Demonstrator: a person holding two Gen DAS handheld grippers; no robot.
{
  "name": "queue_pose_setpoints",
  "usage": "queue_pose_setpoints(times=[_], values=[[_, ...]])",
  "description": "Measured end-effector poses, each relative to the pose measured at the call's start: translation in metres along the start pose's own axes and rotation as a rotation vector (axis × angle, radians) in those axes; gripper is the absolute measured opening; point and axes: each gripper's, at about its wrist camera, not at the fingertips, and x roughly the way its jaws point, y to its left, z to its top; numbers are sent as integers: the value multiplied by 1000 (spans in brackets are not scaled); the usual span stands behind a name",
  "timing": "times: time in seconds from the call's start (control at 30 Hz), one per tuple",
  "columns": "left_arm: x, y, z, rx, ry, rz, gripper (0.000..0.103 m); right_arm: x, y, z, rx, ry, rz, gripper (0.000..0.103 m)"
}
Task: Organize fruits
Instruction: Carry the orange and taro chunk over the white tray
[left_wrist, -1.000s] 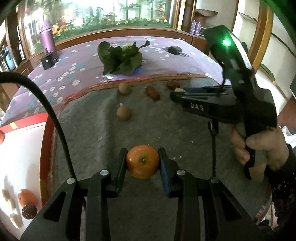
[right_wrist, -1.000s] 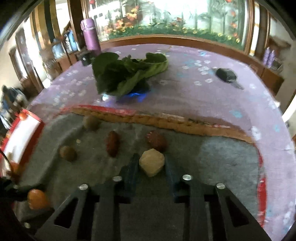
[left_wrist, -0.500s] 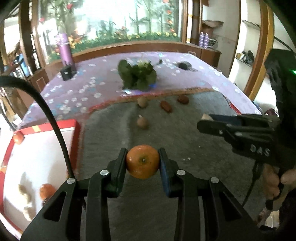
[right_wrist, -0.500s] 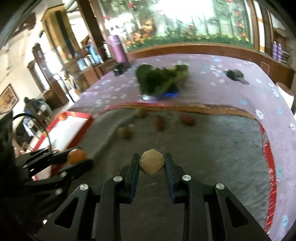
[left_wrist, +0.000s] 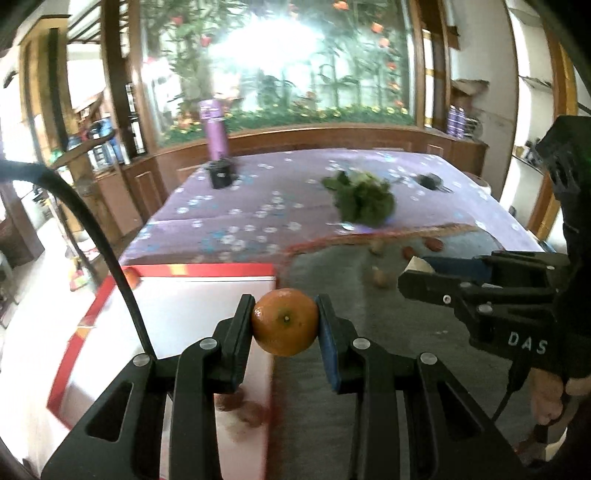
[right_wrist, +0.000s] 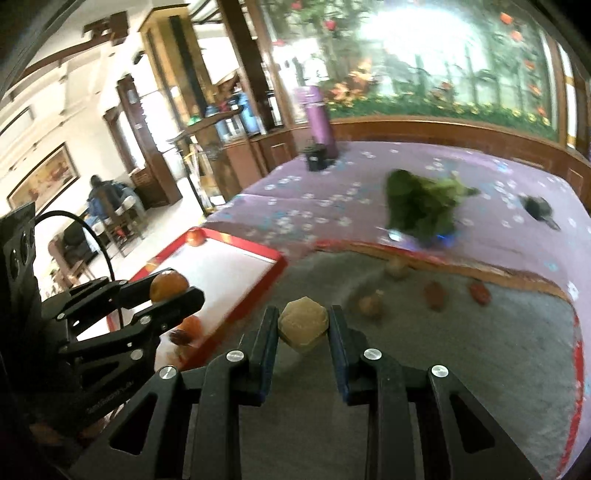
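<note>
My left gripper (left_wrist: 285, 306) is shut on a round orange (left_wrist: 285, 325) and hangs over the right edge of a white tray with a red rim (left_wrist: 192, 269). My right gripper (right_wrist: 303, 312) is shut on a pale beige hexagonal piece (right_wrist: 303, 325) above the grey mat (right_wrist: 461, 350). In the left wrist view the right gripper (left_wrist: 412, 269) reaches in from the right with the pale piece (left_wrist: 416, 263) at its tip. The right wrist view shows the left gripper (right_wrist: 181, 288) with the orange (right_wrist: 166, 283) over the tray (right_wrist: 236, 266).
Several small brown and reddish fruits (right_wrist: 369, 304) lie on the mat's far part. The tray holds an orange fruit (right_wrist: 192, 326), a dark one beside it and a red one (right_wrist: 194, 236) in its far corner. Leafy greens (right_wrist: 421, 210), a purple bottle (right_wrist: 319, 118) and a black box (right_wrist: 316, 157) stand on the purple cloth.
Both grippers have risen and swung left, each keeping its item. The orange has gone from over the grey mat to the tray's edge, and the tray now fills more of both views.
</note>
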Motion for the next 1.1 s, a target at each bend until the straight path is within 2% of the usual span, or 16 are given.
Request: queue_pose_setpoints(times=[0.33,0.57,1.1], values=[[-5,57,-13,-89,-12,115,30,36,71,11,-109,18,92,27],[-4,88,-24,-130,-6,166,30,66,103,8,-148,61,126,27],[14,117,-42,-169,55,207,30,109,130,-11,-158,157,163,27]])
